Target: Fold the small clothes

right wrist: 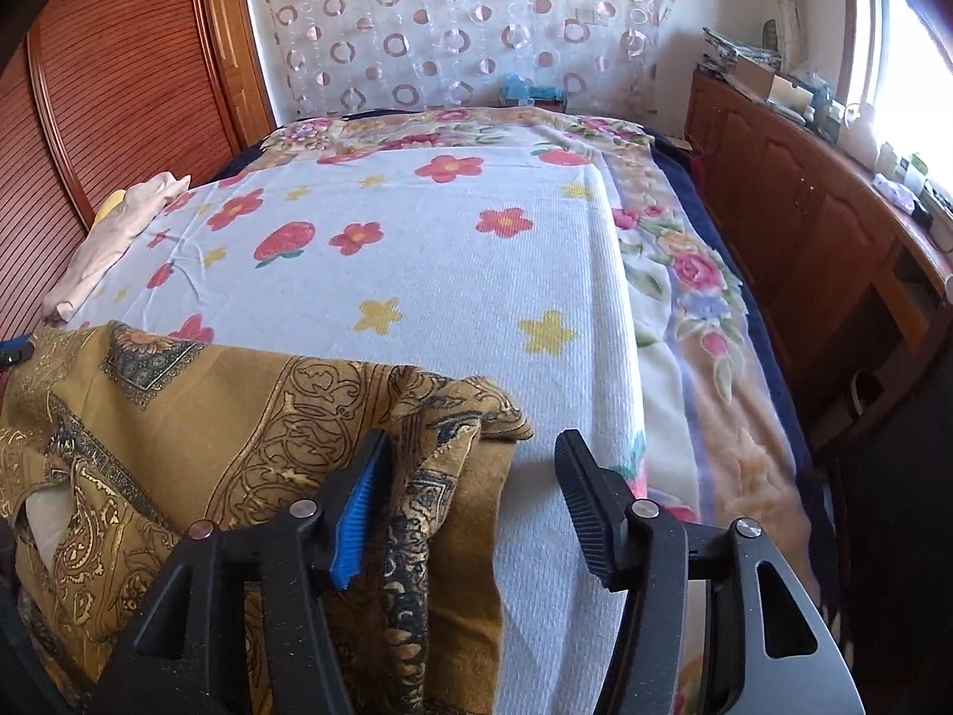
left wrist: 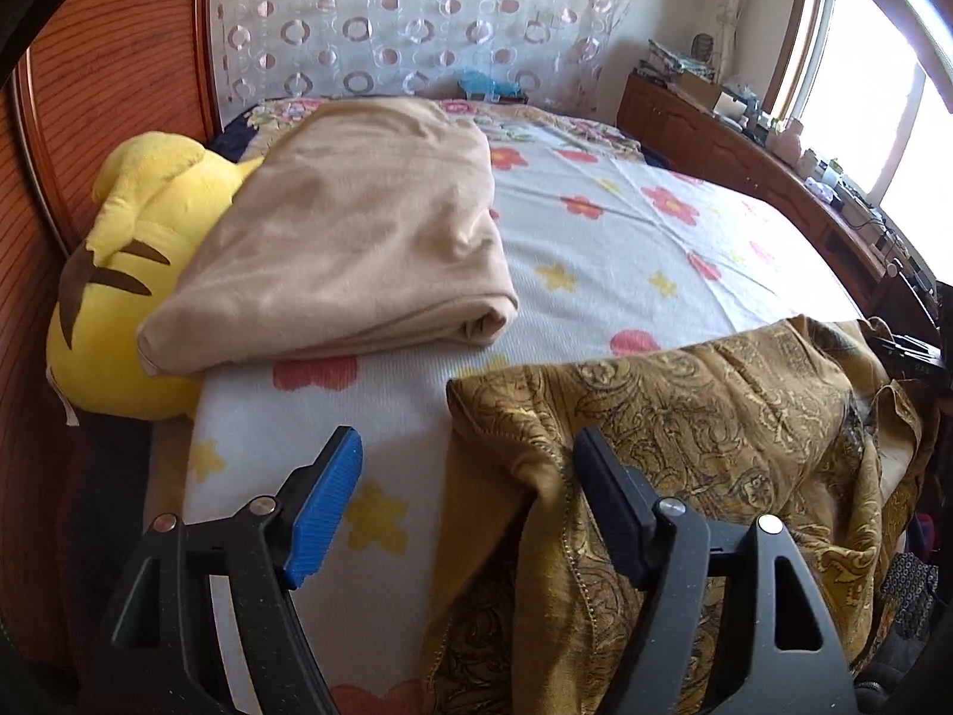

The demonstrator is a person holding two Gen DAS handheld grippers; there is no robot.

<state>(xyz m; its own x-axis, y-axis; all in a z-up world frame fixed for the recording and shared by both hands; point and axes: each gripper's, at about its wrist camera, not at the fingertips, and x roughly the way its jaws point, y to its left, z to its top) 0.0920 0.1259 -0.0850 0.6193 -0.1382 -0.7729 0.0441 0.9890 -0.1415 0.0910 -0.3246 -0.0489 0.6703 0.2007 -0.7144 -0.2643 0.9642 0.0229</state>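
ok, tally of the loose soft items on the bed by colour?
Mustard patterned garment: 1
Beige folded cloth: 1
Yellow plush toy: 1
Total: 3

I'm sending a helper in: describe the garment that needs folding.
Find the bed with the white flowered sheet. At its near edge lies a mustard-gold scarf, crumpled and draping over the side. Its dark paisley print sets it apart from the plain beige folded blanket farther back.
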